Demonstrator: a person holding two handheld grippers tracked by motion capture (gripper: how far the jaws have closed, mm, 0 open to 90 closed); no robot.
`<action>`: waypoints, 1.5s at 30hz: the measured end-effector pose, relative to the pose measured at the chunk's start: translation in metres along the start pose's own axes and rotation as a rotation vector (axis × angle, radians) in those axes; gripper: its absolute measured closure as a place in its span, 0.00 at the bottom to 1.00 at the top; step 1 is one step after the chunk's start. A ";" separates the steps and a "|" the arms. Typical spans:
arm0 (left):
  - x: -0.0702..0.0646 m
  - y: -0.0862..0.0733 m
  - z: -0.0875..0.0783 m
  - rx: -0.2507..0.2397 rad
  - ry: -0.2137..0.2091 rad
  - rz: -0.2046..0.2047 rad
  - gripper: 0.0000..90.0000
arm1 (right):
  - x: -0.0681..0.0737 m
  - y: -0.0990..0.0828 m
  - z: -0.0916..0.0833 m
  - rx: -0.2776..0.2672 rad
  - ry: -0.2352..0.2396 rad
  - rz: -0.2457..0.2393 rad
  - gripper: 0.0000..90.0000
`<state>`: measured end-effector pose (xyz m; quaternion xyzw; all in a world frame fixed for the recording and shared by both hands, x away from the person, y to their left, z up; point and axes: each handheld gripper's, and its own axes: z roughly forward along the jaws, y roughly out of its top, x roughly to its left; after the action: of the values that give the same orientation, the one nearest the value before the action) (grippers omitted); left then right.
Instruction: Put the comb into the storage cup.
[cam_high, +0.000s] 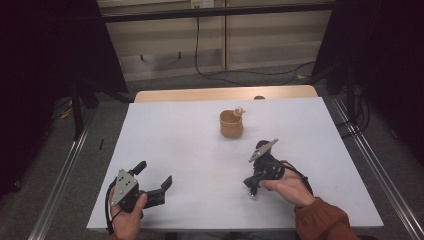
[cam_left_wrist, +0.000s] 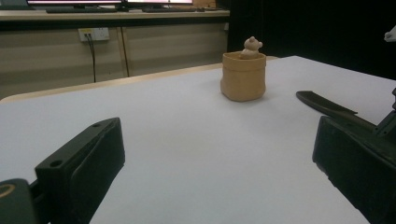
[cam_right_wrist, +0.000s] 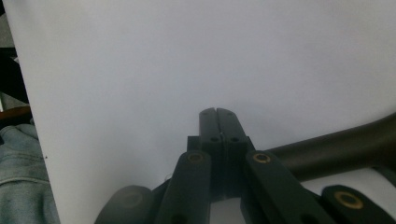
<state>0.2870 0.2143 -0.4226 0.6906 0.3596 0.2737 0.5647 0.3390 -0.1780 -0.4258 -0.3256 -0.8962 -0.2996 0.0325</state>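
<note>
White tabletop (cam_high: 190, 150) fills the scene, wooden wall panels behind it. At its near left corner the left hand (cam_high: 129, 220) props the left gripper (cam_high: 154, 176) level, jaws spread wide and empty. Farther back, mid-table, stands the tan cup (cam_high: 231, 124) with a small figure (cam_high: 239, 111) on its rim. Well apart from it, the right hand (cam_high: 287, 187) cradles the right gripper (cam_high: 251, 189), tilted toward the table, jaws pressed together on nothing.

- left gripper (cam_high: 153, 181): matt black plastic jaws, flat grey metal-looking plate on top
- right gripper (cam_right_wrist: 217, 113): matt black plastic, brass-coloured rings at the pivots
- table (cam_high: 175, 140): smooth matt white top, light wood edge at far side
- cup (cam_left_wrist: 243, 76), ahead of the left claw: tan, matt, slightly rough, clay-like
- small figure (cam_left_wrist: 252, 46) in cup: pale, matt
- sleeve (cam_high: 325, 220) behind right claw: rust cloth
</note>
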 end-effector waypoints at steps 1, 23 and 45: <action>0.000 0.000 0.000 0.000 -0.001 0.003 0.03 | 0.000 -0.001 -0.001 -0.002 0.003 0.000 1.00; 0.000 0.000 0.000 0.004 0.006 0.003 0.03 | 0.012 -0.010 0.005 0.033 0.063 -0.035 1.00; 0.000 0.000 0.000 0.005 0.002 0.005 0.03 | 0.009 -0.026 -0.002 0.031 0.052 -0.006 1.00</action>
<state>0.2872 0.2145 -0.4231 0.6926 0.3592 0.2750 0.5618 0.3161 -0.1900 -0.4359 -0.3146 -0.9006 -0.2940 0.0601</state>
